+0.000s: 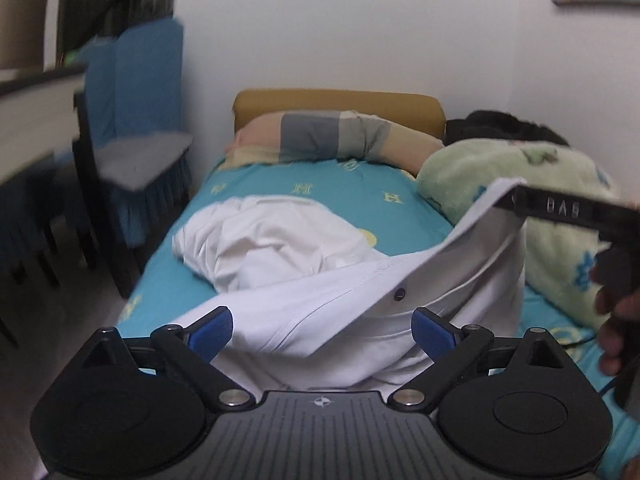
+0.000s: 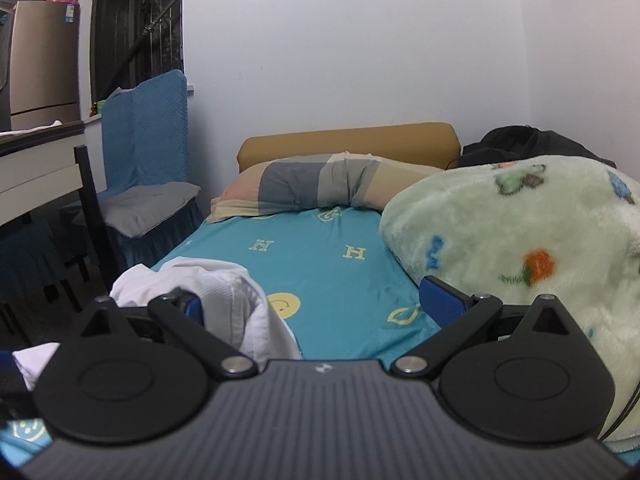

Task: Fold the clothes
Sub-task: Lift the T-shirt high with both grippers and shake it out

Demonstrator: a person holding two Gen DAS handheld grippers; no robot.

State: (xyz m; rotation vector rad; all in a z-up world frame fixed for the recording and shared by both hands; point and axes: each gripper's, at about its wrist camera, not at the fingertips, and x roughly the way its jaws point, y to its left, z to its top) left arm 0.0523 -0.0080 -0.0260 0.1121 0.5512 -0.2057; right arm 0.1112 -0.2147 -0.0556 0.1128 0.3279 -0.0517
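Note:
A white shirt (image 1: 280, 248) lies crumpled on the teal bed sheet (image 1: 304, 192). My left gripper (image 1: 322, 330) is open, its blue pads on either side of the shirt's near edge, with cloth draped between them. In the left wrist view the right gripper (image 1: 516, 200) reaches in from the right and carries the shirt's collar edge lifted off the bed. In the right wrist view the right gripper (image 2: 312, 304) has its jaws wide apart, and white shirt cloth (image 2: 224, 296) lies against the left pad.
A fluffy green blanket (image 2: 520, 248) is piled along the bed's right side. A striped pillow (image 2: 320, 184) and tan headboard (image 2: 348, 140) are at the far end. A blue-covered chair (image 2: 148, 160) and a table (image 2: 36, 168) stand left of the bed.

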